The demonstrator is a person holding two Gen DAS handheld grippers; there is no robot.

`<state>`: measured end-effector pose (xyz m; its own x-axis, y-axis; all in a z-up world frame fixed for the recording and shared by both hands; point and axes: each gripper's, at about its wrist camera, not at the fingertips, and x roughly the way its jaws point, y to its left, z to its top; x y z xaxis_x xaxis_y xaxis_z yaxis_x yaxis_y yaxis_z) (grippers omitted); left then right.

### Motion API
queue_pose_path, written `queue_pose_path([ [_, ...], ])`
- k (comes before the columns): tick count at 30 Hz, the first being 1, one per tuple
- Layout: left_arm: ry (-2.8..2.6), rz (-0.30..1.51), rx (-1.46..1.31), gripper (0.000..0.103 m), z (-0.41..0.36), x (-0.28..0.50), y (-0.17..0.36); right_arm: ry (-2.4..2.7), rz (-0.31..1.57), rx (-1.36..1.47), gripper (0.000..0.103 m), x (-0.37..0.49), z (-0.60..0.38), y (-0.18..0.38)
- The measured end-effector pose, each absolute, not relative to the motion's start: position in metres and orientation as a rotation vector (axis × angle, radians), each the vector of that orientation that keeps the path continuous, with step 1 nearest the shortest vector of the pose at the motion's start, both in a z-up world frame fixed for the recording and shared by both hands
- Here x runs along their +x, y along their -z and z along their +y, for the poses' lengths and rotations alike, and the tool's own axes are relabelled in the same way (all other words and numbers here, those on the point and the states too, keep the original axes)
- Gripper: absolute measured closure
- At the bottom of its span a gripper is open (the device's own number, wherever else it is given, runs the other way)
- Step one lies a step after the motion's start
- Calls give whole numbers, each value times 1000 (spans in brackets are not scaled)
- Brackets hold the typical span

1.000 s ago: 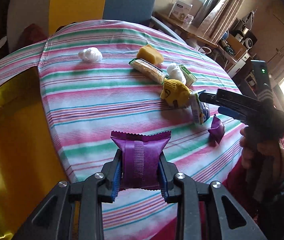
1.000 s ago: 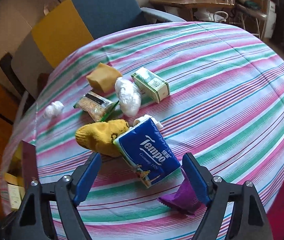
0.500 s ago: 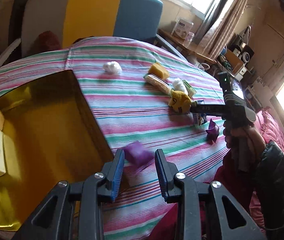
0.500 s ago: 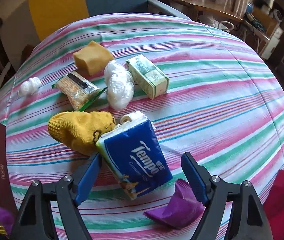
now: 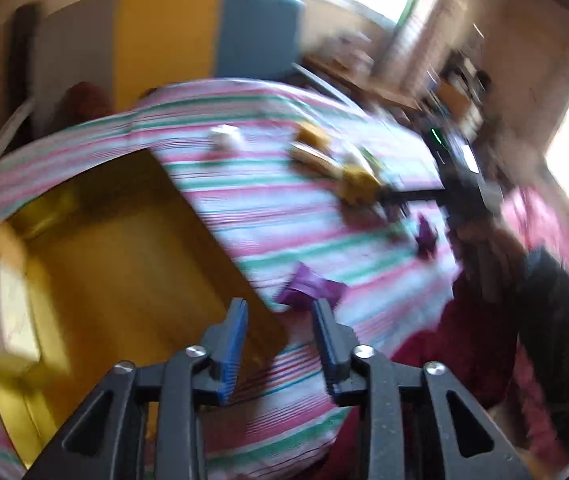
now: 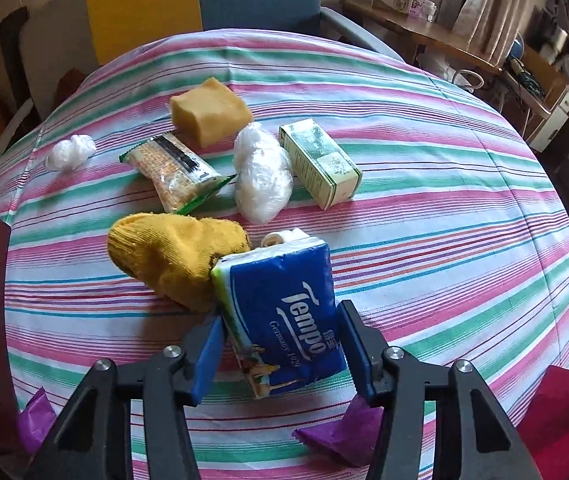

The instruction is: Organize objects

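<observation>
My right gripper (image 6: 280, 344) has its jaws closing on a blue Tempo tissue pack (image 6: 284, 304), with a pad against each side of it. A yellow sock (image 6: 172, 256) lies against the pack's left edge. The left wrist view is blurred. In it my left gripper (image 5: 279, 306) has its jaws opening with nothing between them. A purple packet (image 5: 310, 286) lies on the striped cloth just past the fingertips, beside the corner of the gold box (image 5: 116, 280). A second purple packet (image 6: 344, 436) lies under my right gripper.
Behind the pack lie a snack packet (image 6: 174, 172), a yellow sponge (image 6: 208, 110), a white plastic bag (image 6: 260, 172), a green carton (image 6: 320, 166) and a small white wad (image 6: 69, 152). A pale box (image 5: 8, 312) sits inside the gold box. A person's hand (image 5: 480, 248) holds the right gripper.
The left gripper swung towards the gold box and let go of the purple packet, which now lies on the cloth. The right jaws closed in around the tissue pack.
</observation>
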<state>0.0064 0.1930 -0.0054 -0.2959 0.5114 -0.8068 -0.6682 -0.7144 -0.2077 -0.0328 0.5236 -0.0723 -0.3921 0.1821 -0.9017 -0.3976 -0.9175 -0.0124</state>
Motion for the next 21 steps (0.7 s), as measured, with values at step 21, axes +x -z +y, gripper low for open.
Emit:
queue_pose_path([
  [21,-1849,86,-1671,29,300,-17,61,-2423,393,-1442,48,-28,526,63],
])
